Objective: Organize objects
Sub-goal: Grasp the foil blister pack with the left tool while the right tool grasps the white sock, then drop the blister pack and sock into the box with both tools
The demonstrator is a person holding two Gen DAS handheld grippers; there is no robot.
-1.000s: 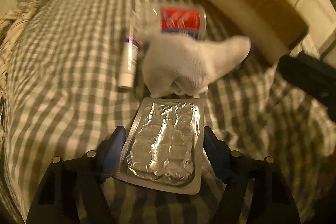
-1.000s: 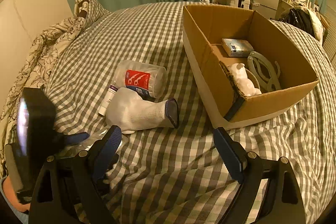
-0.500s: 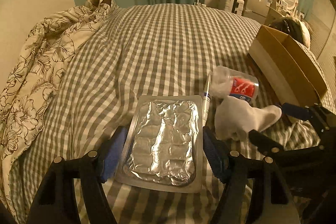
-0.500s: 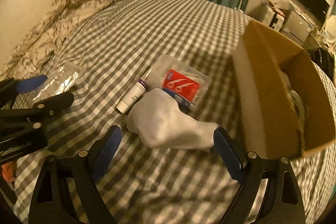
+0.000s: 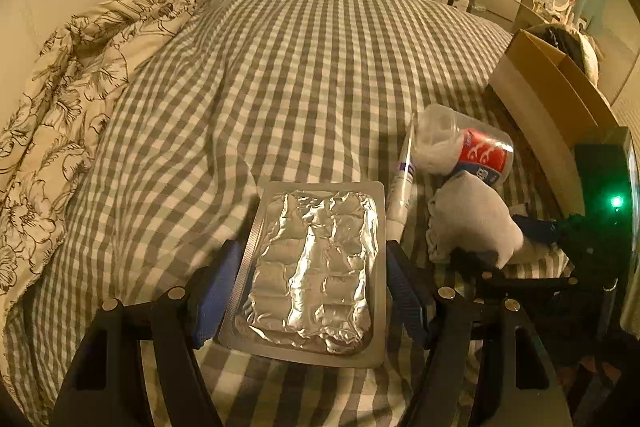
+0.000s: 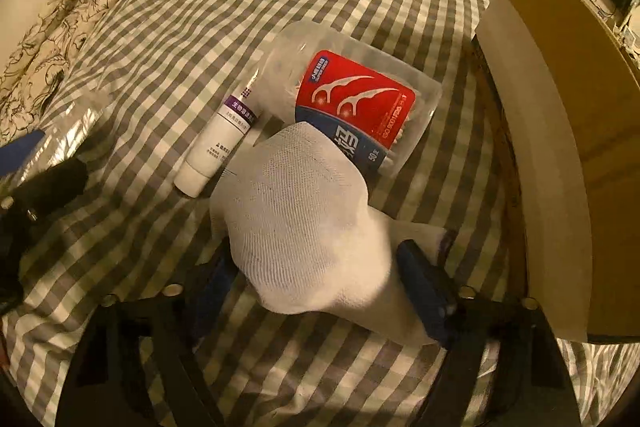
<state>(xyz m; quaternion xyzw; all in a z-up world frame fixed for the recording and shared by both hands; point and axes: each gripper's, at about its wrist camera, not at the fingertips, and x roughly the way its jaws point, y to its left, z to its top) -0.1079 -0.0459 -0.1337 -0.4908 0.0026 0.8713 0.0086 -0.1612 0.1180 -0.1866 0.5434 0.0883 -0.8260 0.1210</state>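
My left gripper (image 5: 312,283) is shut on a silver foil blister pack (image 5: 316,275) and holds it above the checked bed cover. My right gripper (image 6: 316,291) is open, its fingers on either side of a white sock (image 6: 304,227) that lies on the bed; I cannot tell if they touch it. Beyond the sock lie a white tube with a purple band (image 6: 218,147) and a clear tub of floss picks with a red label (image 6: 352,99). These also show in the left wrist view: the sock (image 5: 472,223), the tube (image 5: 400,187) and the tub (image 5: 464,147).
A cardboard box (image 6: 560,131) stands at the right on the bed, close to the sock. It shows in the left wrist view (image 5: 548,95) too. A floral duvet (image 5: 60,99) is bunched at the left. Furniture and a TV stand beyond the bed.
My right gripper has moved down and forward to straddle the sock. My left gripper, still holding the blister pack, has lifted and swung to the left of the pile.
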